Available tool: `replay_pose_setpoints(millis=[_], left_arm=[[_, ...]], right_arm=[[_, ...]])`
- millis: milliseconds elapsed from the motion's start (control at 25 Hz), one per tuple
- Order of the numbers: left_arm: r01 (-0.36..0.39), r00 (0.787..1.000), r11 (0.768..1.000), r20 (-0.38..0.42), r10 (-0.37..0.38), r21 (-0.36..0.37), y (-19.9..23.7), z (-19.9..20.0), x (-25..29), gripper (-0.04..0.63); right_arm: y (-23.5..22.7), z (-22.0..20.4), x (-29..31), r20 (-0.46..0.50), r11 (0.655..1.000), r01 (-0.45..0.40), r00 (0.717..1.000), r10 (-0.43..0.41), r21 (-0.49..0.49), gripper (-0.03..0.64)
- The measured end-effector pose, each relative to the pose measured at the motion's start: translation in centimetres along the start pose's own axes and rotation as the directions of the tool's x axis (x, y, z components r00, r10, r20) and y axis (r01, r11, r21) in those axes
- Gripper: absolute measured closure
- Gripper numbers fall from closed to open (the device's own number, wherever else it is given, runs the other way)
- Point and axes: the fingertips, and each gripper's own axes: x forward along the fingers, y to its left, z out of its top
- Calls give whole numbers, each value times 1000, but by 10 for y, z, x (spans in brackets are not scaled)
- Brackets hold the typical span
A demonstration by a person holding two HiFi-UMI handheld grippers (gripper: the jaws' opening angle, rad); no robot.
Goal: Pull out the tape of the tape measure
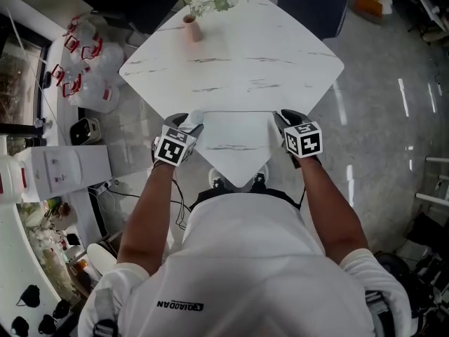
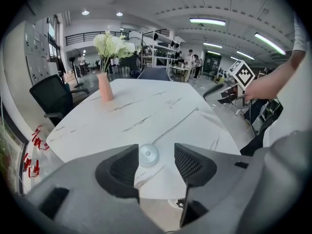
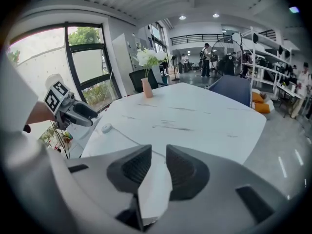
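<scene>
While the left claw (image 2: 156, 156) and right claw (image 3: 158, 152) hang spread and empty over the white marble-veined table (image 1: 231, 62), the small round pale tape measure (image 2: 148, 155) lies just ahead of the left, its thin tape (image 2: 175, 126) running toward the right claw's side.

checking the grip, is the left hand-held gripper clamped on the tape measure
No, the jaws of the left hand-held gripper stand apart and the tape measure lies on the table beyond them.
</scene>
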Motion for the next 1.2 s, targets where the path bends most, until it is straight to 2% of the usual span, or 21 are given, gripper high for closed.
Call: replay_pose_setpoints(millis=[200,400,520,680,880,1200], left_arm=[[-6,991,1000,134,7,-10,-21,30,-34,415],[-1,965,1000,263,1,1,-46,61,-69,473],[13,957,1000,291,-16,13,-64,75,-85,519],[45,939,999,341,-52,29,-86,95,-102,545],[17,916,997,397,-48,81,-93,120,-122,586],[20,857,994,510,-71,104,-110,158,-160,586]], right_arm=[[24,21,-29,71,999,-41,997,43,-17,518],[56,40,-61,117,994,-93,988,98,-51,520],[76,53,-79,150,989,-133,979,141,-64,525],[100,69,-102,190,978,-186,961,202,-95,529],[116,91,-131,265,969,-214,934,240,-124,551],[124,124,-170,386,967,-212,888,251,-142,586]])
